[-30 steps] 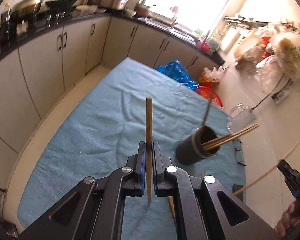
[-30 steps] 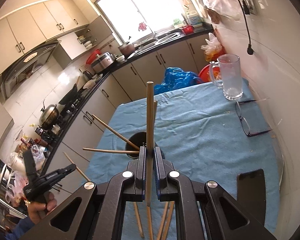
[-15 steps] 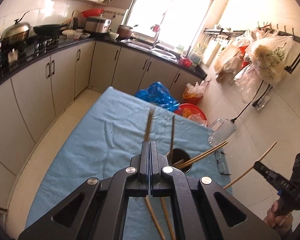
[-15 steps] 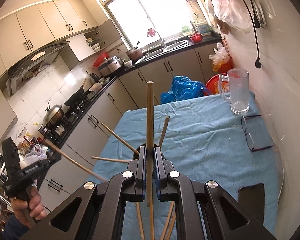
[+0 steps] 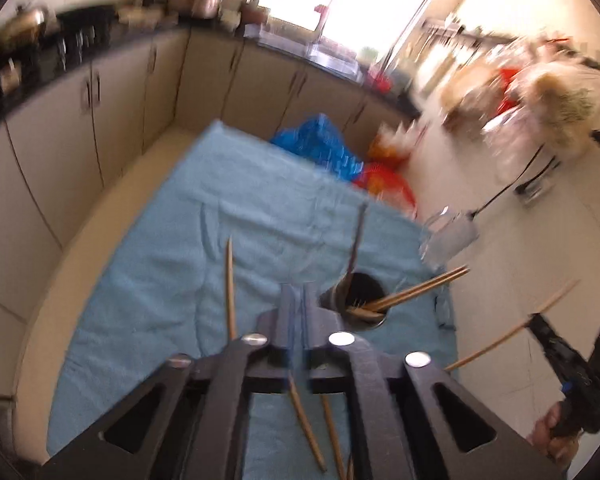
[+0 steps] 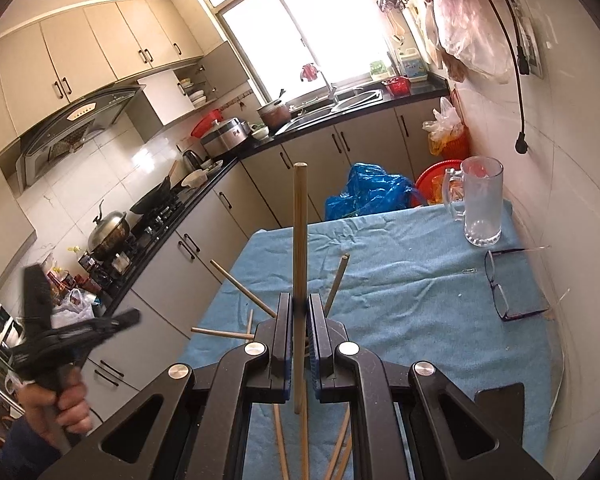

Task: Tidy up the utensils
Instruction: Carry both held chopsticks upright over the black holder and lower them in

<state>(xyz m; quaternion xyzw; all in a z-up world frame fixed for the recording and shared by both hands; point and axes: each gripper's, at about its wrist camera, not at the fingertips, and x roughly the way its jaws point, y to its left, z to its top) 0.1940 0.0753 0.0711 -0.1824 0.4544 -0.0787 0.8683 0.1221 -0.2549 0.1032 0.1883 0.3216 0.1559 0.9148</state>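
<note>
**Right Gripper Grips a Chopstick While the Left Jaws Open Empty**

While a wooden chopstick (image 6: 300,240) is clamped upright between the blue pads of the right gripper (image 6: 300,334), the jaws of the left gripper (image 5: 298,312) are opening, only a narrow gap is seen, and nothing is held between them. The clamped chopstick is shown from the left wrist as a thin slanted stick (image 5: 512,328) projecting from the right gripper (image 5: 540,320), which is gripped by a hand (image 5: 558,432) at the lower right edge. From the right wrist, the left gripper (image 6: 128,318) is seen blurred at the lower left, held by a hand (image 6: 60,404) beyond the left edge of the table.

A dark cylindrical holder (image 5: 358,300) is stood on the blue towel (image 5: 204,240) that covers the table, toward its right edge and just ahead of the left gripper's fingertips. Several chopsticks (image 5: 420,288) are leaned out of the holder over its right rim, and one darker stick (image 5: 356,240) is stood more upright in it. Another single chopstick (image 5: 230,288) is seen upright just left of the left gripper; whether it is touching anything cannot be told through the blur. Loose chopsticks (image 5: 306,424) are lain on the towel near the table's near edge, below the grippers.

A glass mug (image 6: 480,204) is stood at the far right corner of the table, with a pair of glasses (image 6: 508,288) near the right edge and a dark phone (image 6: 500,404) nearer the near right corner.
</note>
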